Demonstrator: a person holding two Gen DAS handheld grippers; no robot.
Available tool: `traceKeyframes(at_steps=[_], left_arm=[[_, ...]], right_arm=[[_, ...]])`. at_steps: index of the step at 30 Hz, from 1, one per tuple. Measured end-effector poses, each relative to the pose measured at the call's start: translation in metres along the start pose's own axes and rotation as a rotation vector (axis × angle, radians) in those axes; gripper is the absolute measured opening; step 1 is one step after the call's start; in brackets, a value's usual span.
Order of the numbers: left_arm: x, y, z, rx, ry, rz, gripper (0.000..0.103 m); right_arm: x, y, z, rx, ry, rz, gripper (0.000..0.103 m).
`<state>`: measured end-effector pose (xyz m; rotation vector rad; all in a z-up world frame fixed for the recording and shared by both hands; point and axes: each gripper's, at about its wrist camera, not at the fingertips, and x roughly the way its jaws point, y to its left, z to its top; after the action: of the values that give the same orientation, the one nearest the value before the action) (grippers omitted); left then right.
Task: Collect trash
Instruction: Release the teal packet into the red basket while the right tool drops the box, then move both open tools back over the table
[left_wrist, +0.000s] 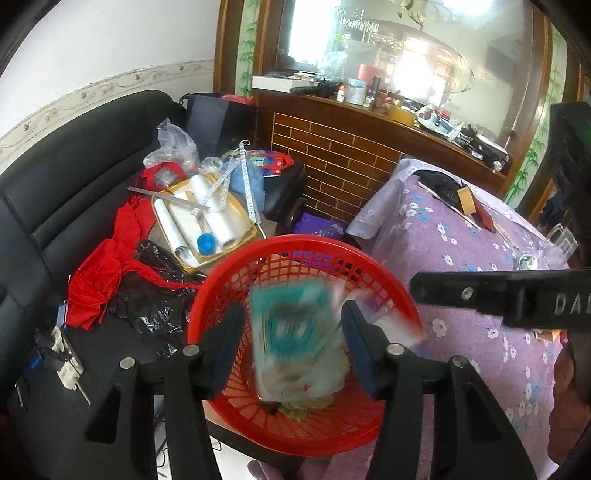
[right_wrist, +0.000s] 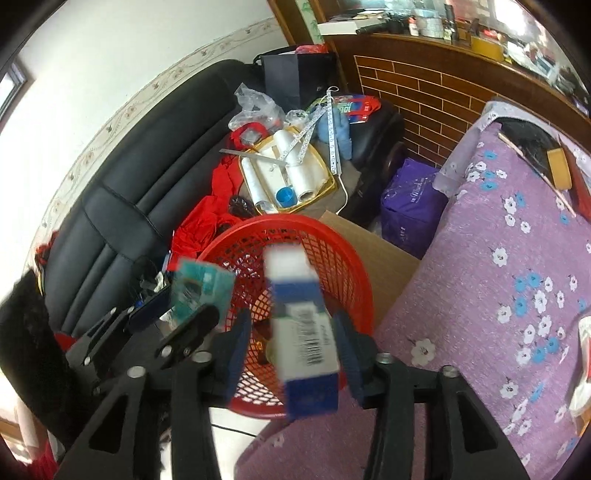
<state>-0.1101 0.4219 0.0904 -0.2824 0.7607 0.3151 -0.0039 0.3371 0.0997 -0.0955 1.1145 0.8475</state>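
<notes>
Both tongs stand released above the red basket (left_wrist: 369, 273). Between the fingers of the left tongs (left_wrist: 291, 350) a blurred teal packet (left_wrist: 295, 332) hangs free of the pads. Between those of the right tongs (right_wrist: 291, 354) is a blue-and-white box (right_wrist: 303, 332), also untouched. The basket stands between the black sofa (left_wrist: 74, 184) and the purple flowered table (left_wrist: 461, 251).
</notes>
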Motion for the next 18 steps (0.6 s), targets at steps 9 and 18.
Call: traceKeyframes(at_steps=[9, 18], left_arm=[[-0.017, -0.014, -0.010, -0.003, -0.022, 0.006, 0.054], [-0.042, -0.112, -0.034, 0.140, -0.016, -0.071, 0.055]], right_arm=[[-0.049, -0.037, -0.035, 0.060, -0.050, -0.036, 0.058], [-0.116, -0.143, -0.112, 0.267, -0.080, -0.075, 0.058]])
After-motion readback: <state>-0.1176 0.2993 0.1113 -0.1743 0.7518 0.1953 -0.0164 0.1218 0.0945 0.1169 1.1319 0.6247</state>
